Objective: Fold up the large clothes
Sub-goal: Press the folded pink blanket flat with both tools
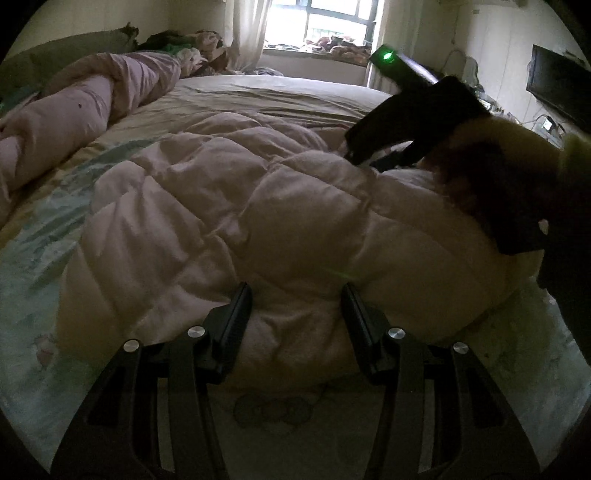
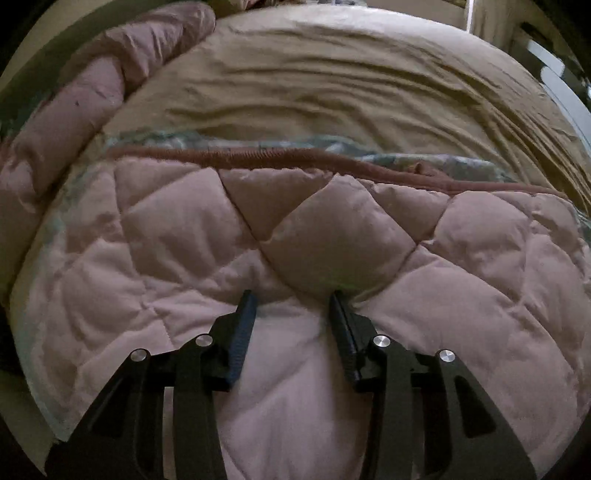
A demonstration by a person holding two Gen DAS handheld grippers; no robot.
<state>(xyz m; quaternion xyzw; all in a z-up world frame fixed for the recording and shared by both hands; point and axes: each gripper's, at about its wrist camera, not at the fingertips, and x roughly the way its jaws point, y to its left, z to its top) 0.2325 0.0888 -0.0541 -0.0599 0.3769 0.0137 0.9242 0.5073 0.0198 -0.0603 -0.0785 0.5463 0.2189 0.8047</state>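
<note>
A pale pink quilted coat [image 1: 221, 206] lies bunched on the bed. In the left wrist view my left gripper [image 1: 295, 295] is shut on a thick fold at its near edge, and the padding bulges between the fingers. At the coat's far right side my right gripper [image 1: 356, 158] noses down into the fabric, held by a hand in a fuzzy yellow sleeve [image 1: 517, 147]. The right wrist view shows the coat [image 2: 147, 236] spread wide, its dark ribbed band [image 2: 258, 157] running along the far edge. There my right gripper [image 2: 293, 295] pinches a puffy fold, with creases drawn to its fingertips.
A tan sheet [image 1: 258, 96] covers the bed beyond the coat, with a teal patterned sheet [image 1: 29, 258] at the left. A rolled pink duvet [image 1: 74, 110] lies along the bed's left side. A bright window [image 1: 325, 22] is at the back, a dark screen [image 1: 557, 92] at the right.
</note>
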